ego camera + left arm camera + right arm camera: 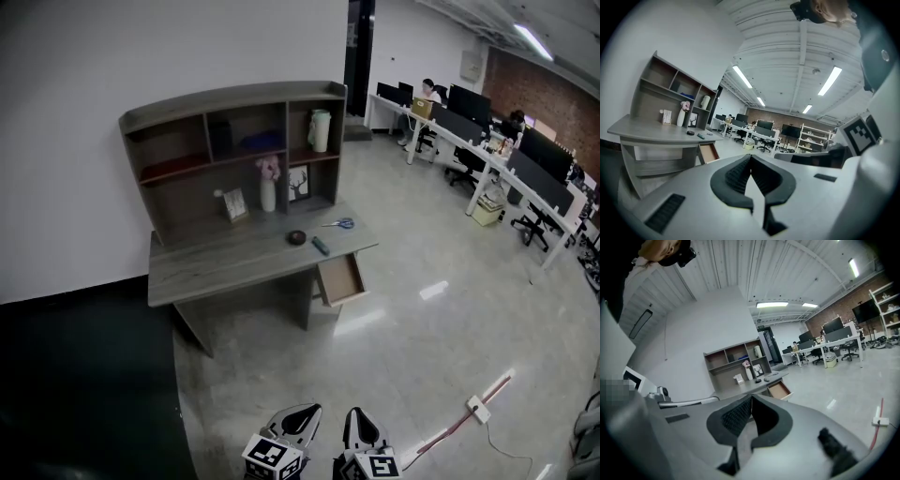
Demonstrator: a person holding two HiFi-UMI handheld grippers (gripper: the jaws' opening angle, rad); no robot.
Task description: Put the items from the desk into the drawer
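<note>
A grey desk (216,267) with a shelf unit stands against the white wall, well ahead of me. On its top lie a dark round item (296,237), a blue marker (321,246) and blue-handled scissors (341,223). Its drawer (339,279) hangs open at the right end and looks empty. My left gripper (307,412) and right gripper (357,414) show at the bottom edge, side by side over the floor and far from the desk. Both are shut with nothing between the jaws. The left gripper view shows the desk (656,131) and the drawer (708,152); the right gripper view shows the drawer (780,390).
The shelf unit holds a white vase with flowers (268,187), a picture frame (299,183), a card (234,204) and a white jug (320,130). A power strip (478,408) with its cable lies on the floor at right. Office desks and chairs (487,159) line the far right. Dark flooring (84,394) covers the left.
</note>
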